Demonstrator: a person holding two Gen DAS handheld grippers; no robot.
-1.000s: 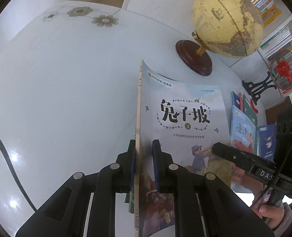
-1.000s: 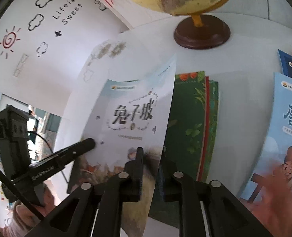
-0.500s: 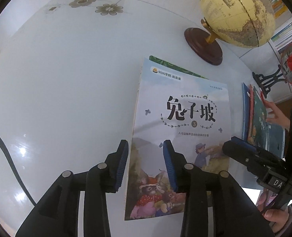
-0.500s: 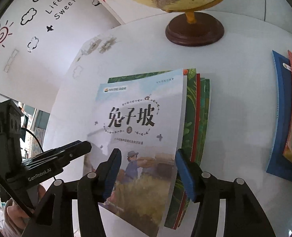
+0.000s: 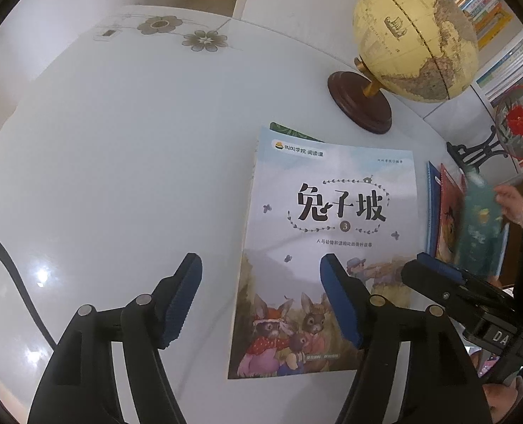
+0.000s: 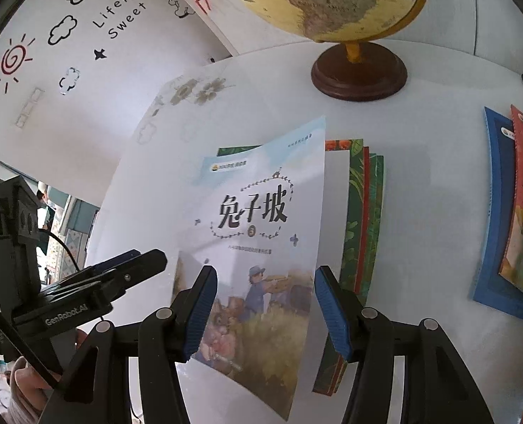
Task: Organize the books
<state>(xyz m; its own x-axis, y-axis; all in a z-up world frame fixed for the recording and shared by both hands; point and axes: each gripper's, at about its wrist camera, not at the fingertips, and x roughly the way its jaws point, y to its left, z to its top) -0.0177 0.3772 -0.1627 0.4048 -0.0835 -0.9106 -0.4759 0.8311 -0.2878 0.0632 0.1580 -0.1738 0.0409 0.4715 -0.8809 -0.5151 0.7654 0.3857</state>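
Two grippers hang over a white round table (image 5: 112,162), and we describe the scene from its largest item down. A yellowed globe (image 5: 415,37) on a dark wooden base stands at the far side, clear of the working area. Nearer us, a pale blue storybook (image 5: 332,233) with rabbits on its cover lies face up on top of a stack of green books (image 6: 364,219); we judge this placement to be the start of a tidy pile. Well to the right, a second group of books (image 6: 509,212) in blue, red and teal lies fanned out, probably awaiting sorting. Our left gripper (image 5: 261,296) has its jaws opening, straddling the storybook's left edge without pressing it. Our right gripper (image 6: 263,309) stands with jaws apart above the cover's lower part, gripping nothing.
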